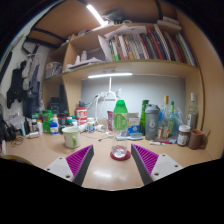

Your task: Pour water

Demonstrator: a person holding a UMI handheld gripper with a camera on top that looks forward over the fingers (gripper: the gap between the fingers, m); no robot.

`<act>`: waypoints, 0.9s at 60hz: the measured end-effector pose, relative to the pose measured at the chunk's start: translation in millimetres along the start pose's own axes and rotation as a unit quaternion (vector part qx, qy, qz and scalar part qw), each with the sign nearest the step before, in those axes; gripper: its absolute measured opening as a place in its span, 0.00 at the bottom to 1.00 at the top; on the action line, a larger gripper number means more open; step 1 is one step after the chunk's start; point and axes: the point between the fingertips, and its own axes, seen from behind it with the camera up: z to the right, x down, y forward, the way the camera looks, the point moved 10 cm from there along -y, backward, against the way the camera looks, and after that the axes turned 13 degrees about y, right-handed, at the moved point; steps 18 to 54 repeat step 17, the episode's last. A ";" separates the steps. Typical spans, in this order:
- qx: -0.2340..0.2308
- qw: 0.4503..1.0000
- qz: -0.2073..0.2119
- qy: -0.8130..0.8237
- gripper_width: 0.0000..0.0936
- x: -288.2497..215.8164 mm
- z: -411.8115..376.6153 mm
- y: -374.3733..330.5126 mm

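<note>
A small clear glass cup (120,152) stands on a red coaster on the wooden desk (110,172), just ahead of my gripper (112,163) and between the lines of its two fingers. The fingers (80,160) with their magenta pads are spread wide with only bare desk between them. Further back stands a green bottle (120,117) with a clear plastic bottle (153,122) to its right, among other bottles. None of them is touched by the gripper.
A white cup with a green band (71,136) stands left of the fingers. Jars, boxes and clutter (50,124) line the back of the desk. A bookshelf (140,45) with books hangs above, lit by a lamp strip.
</note>
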 end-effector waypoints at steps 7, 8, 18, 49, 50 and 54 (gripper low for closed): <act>-0.008 1.000 0.007 -0.018 0.90 9.4 -13.5 -54.0; -0.009 1.000 0.008 -0.019 0.90 11.2 -17.5 -61.6; -0.023 0.999 0.017 -0.028 0.90 23.9 -35.9 -119.5; -0.023 0.999 0.017 -0.028 0.90 23.9 -35.9 -119.5; -0.023 0.999 0.017 -0.028 0.90 23.9 -35.9 -119.5; -0.023 0.999 0.017 -0.028 0.90 23.9 -35.9 -119.5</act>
